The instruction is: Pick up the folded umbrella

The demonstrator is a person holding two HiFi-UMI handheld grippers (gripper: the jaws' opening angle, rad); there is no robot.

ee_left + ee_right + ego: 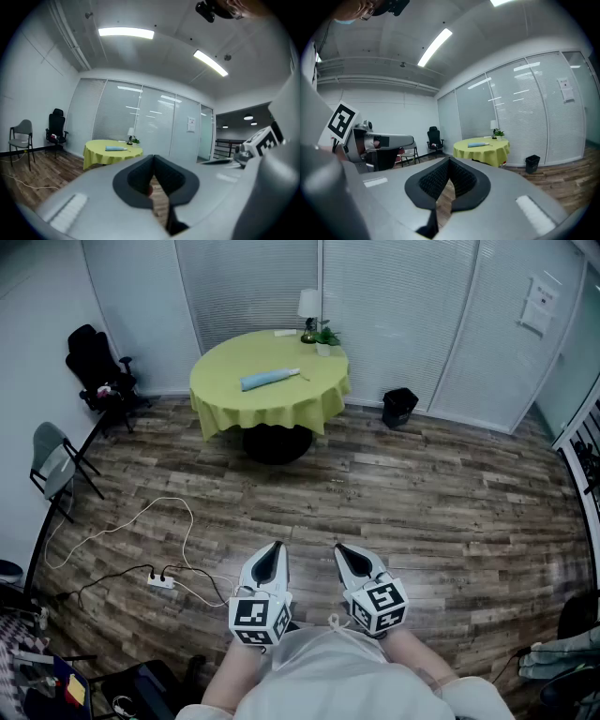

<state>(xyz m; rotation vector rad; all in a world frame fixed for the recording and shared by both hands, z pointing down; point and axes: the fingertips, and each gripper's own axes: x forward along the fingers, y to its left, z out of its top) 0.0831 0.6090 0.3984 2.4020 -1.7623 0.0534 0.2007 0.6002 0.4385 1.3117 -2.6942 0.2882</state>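
The left gripper [274, 551] and right gripper [343, 553] are closed, empty; the umbrella [270, 379] lies on the table [229, 397] at 12 o'clock.

your right gripper [449, 161] has its jaws pressed together. well ahead, the folded umbrella [478, 144] lies on the round green table [488, 155].

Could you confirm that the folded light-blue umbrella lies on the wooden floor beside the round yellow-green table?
No: the folded light-blue umbrella lies on the round yellow-green table, not the wooden floor beside it; the head view shows this.
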